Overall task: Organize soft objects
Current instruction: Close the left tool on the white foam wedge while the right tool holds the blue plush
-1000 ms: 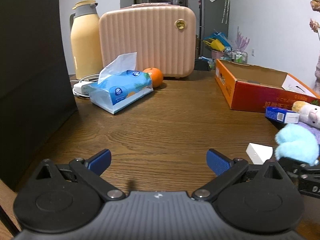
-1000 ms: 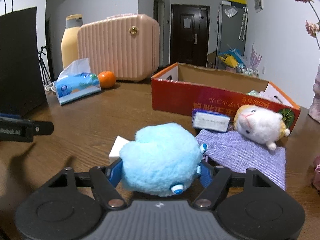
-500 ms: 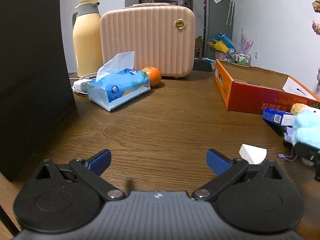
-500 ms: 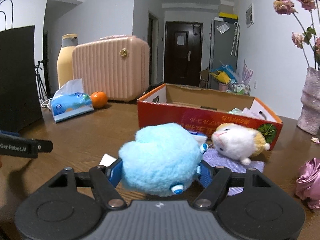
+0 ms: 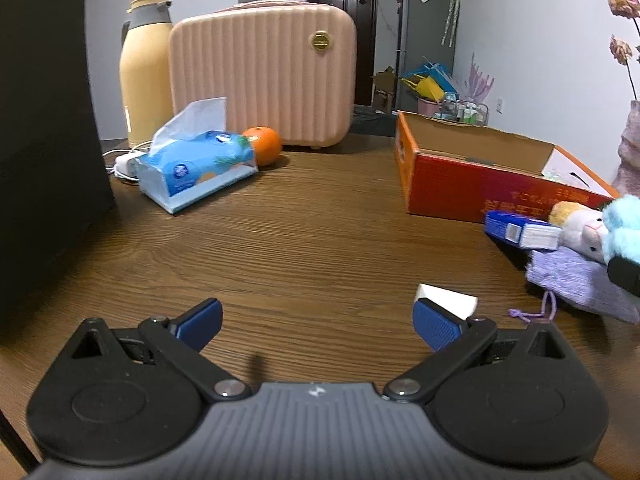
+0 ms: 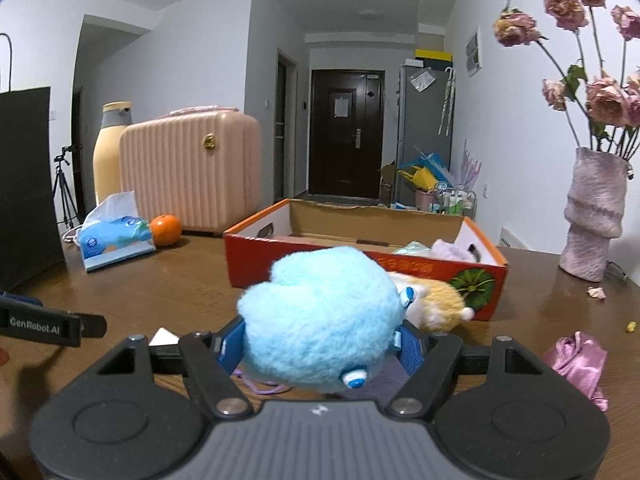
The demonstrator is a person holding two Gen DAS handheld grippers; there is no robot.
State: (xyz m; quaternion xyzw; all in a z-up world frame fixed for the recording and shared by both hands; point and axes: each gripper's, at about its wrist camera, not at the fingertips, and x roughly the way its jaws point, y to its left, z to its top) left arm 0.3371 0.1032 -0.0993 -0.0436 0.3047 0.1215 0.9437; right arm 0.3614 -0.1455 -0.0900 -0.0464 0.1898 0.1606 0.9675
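Above the table's near edge, short of the orange box (image 6: 366, 258), the right gripper (image 6: 320, 350) pinches the blue plush toy (image 6: 320, 316) across its middle. Likely light, squashy; a deep mid-body grip suits it. Left gripper (image 5: 316, 322) spread, empty.

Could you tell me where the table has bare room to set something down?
The widest bare patch lies between the tissue pack and the orange box, ahead of the open left gripper. It is crowded before the box: blue carton, white plush and purple pouch.
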